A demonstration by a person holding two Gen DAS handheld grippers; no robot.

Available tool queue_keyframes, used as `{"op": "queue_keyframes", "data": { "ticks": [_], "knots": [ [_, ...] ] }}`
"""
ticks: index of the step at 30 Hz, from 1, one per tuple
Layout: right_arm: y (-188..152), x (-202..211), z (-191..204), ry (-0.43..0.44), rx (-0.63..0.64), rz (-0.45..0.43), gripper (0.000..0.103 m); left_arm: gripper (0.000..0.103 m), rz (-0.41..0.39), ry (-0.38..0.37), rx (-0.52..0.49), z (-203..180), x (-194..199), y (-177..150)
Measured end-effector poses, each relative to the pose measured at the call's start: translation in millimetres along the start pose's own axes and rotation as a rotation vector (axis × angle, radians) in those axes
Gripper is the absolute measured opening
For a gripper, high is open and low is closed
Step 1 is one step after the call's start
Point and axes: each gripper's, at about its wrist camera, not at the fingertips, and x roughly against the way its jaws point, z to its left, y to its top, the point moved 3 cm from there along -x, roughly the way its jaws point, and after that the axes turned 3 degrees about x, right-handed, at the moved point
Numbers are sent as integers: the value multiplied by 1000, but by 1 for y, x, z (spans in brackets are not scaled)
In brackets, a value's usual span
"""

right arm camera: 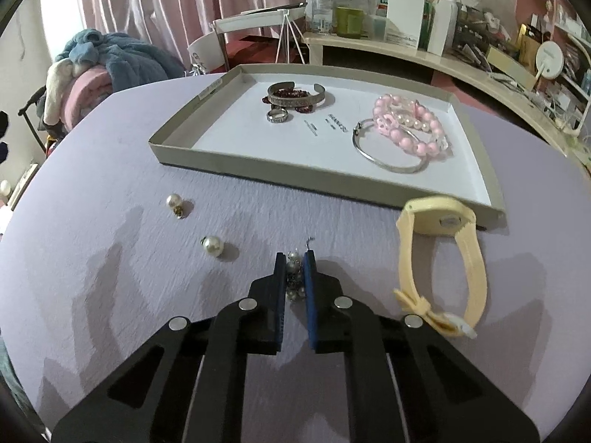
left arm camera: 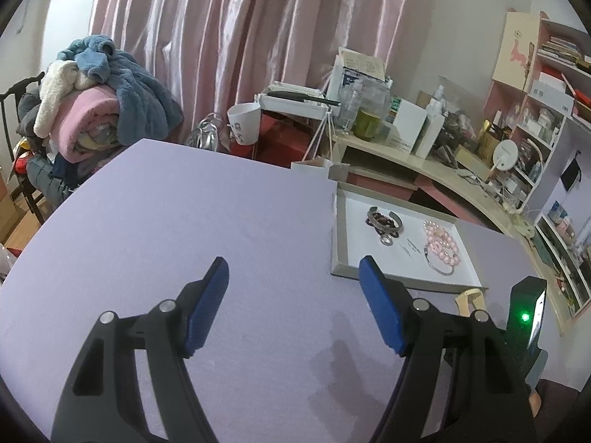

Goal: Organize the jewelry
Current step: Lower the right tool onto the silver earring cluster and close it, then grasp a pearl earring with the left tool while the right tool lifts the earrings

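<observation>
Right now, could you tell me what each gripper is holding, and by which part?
The right gripper pinches a beaded earring around its bead cluster. The left gripper is open, holding nothing.

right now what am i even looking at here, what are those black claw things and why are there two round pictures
Those are two hand-held grippers with blue pads; a person carries one in each hand, and there is no robot arm. Each round picture comes from a fisheye camera on one gripper, looking along its fingers. The left gripper is open and holds nothing, above the lilac table. The right gripper is shut on a beaded earring. Nearby on the table lie two pearl earrings and a yellow watch, which sits against a shallow tray. The tray already holds a cuff bracelet, a ring, a silver bangle and pink bead bracelets.
</observation>
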Motion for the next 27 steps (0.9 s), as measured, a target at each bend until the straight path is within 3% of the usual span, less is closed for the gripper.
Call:
{"op": "queue_keyframes", "data": {
  "ticks": [3, 9, 18, 22, 27],
  "knots": [
    [-7, 12, -7, 63, -70, 0, 10, 73, 36, -24, -24, -6, -10, -5],
    [8, 75, -24, 147, -165, -171, 10, 73, 116, -67, -106, -23, -38, -21],
    [49, 145, -52, 135, -248, -394, 10, 73, 208, -115, -187, -56, -80, -47],
    [54, 150, -62, 105, -256, -420, 10, 71, 223, -121, -218, -67, -91, -53],
    [50, 141, -71, 83, -276, -396, 10, 55, 245, -111, -248, -79, -109, -58]
  ]
}}
